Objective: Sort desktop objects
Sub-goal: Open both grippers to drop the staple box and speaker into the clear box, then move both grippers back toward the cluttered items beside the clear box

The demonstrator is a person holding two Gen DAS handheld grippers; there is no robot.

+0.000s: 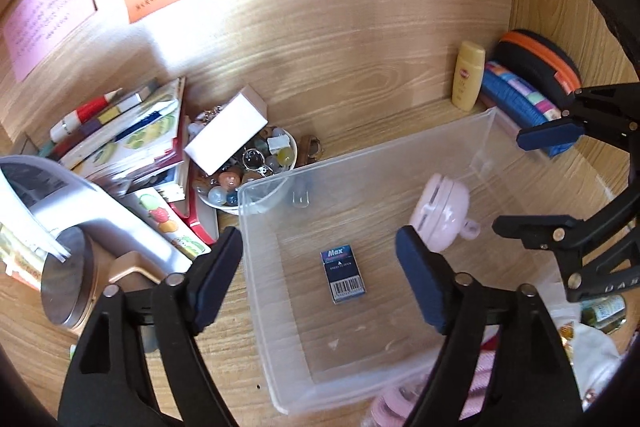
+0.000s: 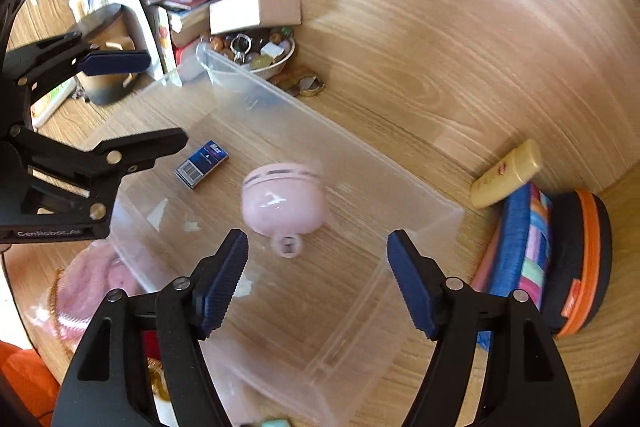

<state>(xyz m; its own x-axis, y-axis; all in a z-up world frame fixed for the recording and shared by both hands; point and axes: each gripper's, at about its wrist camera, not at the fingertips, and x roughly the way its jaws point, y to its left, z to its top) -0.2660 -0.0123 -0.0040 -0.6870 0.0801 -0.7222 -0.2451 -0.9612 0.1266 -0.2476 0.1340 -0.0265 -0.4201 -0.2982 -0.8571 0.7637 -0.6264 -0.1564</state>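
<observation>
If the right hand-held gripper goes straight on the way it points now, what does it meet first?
Probably the round pink plastic case lying in the clear plastic bin. It sits just ahead of the open right hand-held gripper, on its line, though depth is hard to judge here.

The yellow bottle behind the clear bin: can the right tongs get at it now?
Probably yes. The right tongs are open and empty above the clear bin; the yellow bottle stands just beyond its far wall, its near side clear, though a blue pouch crowds one side.
</observation>
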